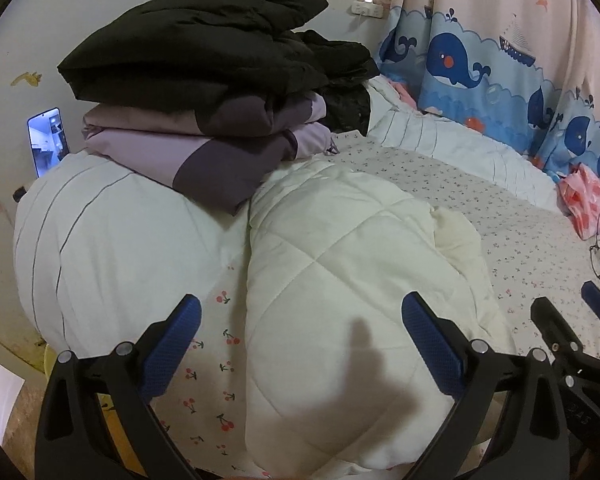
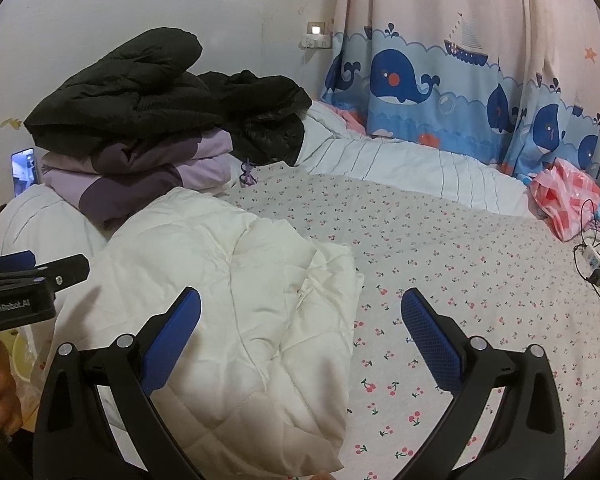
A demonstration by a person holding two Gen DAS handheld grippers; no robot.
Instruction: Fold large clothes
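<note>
Cream quilted fabric fills the nearest part of both views: a padded white garment (image 1: pixel 340 280) lies bundled on the bed (image 2: pixel 480 280), near its front edge, with one side doubled over toward the centre, which suggests a fold partly made. The left gripper (image 1: pixel 302 336) hangs above this bundle with its blue pads spread wide; nothing lies between them, and whether the pads touch the cloth below cannot be told from this angle. The right gripper (image 2: pixel 300 328) is likewise wide and empty, straddling the garment's right edge, one pad over the quilting and the other over the cherry-print sheet. Both tools are therefore judged to be poised for a fresh grasp rather than carrying anything. Farther back, at the left, a stack of folded clothes (image 1: pixel 204 92) rests on a rolled white duvet (image 1: pixel 100 240): purple two-tone pieces below, black padded coats on top, apparently set aside as finished work. Beyond these, a lit phone (image 1: pixel 48 142) leans at the wall, and a whale-print curtain (image 2: pixel 440 80) hangs behind the bed.
</note>
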